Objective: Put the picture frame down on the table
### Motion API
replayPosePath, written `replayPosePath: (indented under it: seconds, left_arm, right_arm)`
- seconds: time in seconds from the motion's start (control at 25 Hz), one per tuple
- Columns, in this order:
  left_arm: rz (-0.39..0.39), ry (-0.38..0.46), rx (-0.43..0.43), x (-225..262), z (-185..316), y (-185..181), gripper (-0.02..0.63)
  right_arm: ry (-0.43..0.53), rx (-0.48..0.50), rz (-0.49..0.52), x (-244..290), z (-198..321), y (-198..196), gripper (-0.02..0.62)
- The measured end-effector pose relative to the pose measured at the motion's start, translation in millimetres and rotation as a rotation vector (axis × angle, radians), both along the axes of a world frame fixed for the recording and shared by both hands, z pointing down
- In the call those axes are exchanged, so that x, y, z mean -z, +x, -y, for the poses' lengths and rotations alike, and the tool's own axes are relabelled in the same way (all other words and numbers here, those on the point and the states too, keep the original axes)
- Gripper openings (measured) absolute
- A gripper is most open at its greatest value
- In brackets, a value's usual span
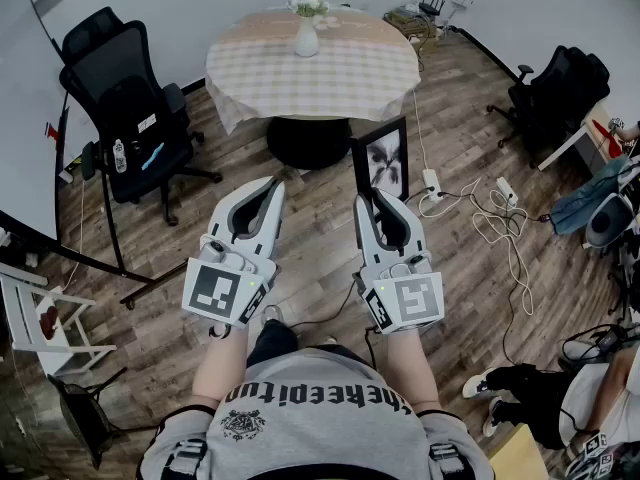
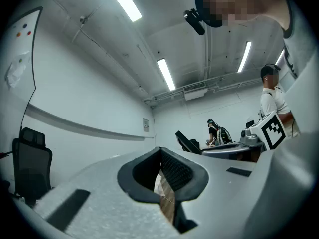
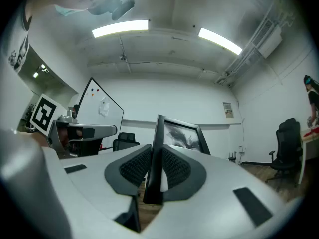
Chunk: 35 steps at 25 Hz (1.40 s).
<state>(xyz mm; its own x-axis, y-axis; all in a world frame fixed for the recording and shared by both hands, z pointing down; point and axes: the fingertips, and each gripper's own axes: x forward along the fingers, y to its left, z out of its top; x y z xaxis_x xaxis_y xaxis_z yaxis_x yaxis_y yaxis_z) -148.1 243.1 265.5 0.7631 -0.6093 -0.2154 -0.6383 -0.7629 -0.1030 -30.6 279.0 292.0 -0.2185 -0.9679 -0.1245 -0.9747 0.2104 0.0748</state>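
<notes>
My right gripper [image 1: 368, 204] is shut on the left edge of a black picture frame [image 1: 383, 160], which stands upright above the wood floor and shows a black-and-white photo. In the right gripper view the frame [image 3: 182, 133] rises edge-on between the two dark pads [image 3: 133, 169]. My left gripper [image 1: 271, 186] hangs beside it, to the left, shut with nothing in it. The round table [image 1: 345, 78], covered by a checked cloth, stands ahead beyond both grippers. A white vase of flowers [image 1: 308, 23] stands near its far side.
A black office chair [image 1: 125, 108] stands at the left beside a whiteboard [image 1: 20, 108]. Another black chair [image 1: 555, 93] is at the right. Cables and a power strip [image 1: 432, 183] lie on the floor right of the frame. A white stool [image 1: 40, 313] is at the near left.
</notes>
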Motion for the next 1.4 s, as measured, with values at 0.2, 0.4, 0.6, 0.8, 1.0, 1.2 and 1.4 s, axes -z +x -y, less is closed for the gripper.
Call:
replayPosePath:
  seconds: [0.2, 0.4, 0.6, 0.8, 1.0, 1.2, 1.4]
  left_arm:
    - [-0.003, 0.004, 0.002, 2, 0, 0, 0.015]
    - [0.001, 0.004, 0.006, 2, -3, 2, 0.015]
    - [0.002, 0.008, 0.013, 3, -6, 6, 0.015]
    - [0.001, 0.012, 0.021, 3, -7, 10, 0.015]
    - [0.008, 0.015, 0.035, -2, -20, 26, 0.015]
    - [0.003, -0.013, 0.022, -11, -3, 25, 0.015]
    - [-0.006, -0.026, -0.007, -14, 38, 26, 0.015]
  right_arm:
    - [0.004, 0.005, -0.001, 1, 1, 1, 0.075]
    - [0.005, 0.011, 0.001, 3, -2, 2, 0.075]
    - [0.006, 0.019, -0.003, 2, -4, 5, 0.075]
    - [0.003, 0.023, 0.007, 0, -5, 11, 0.075]
    - [0.002, 0.030, 0.025, -4, -16, 35, 0.077]
    - [-0.015, 0.029, 0.030, -12, -1, 42, 0.077]
    - [-0.017, 0.024, 0.025, -14, 36, 41, 0.077]
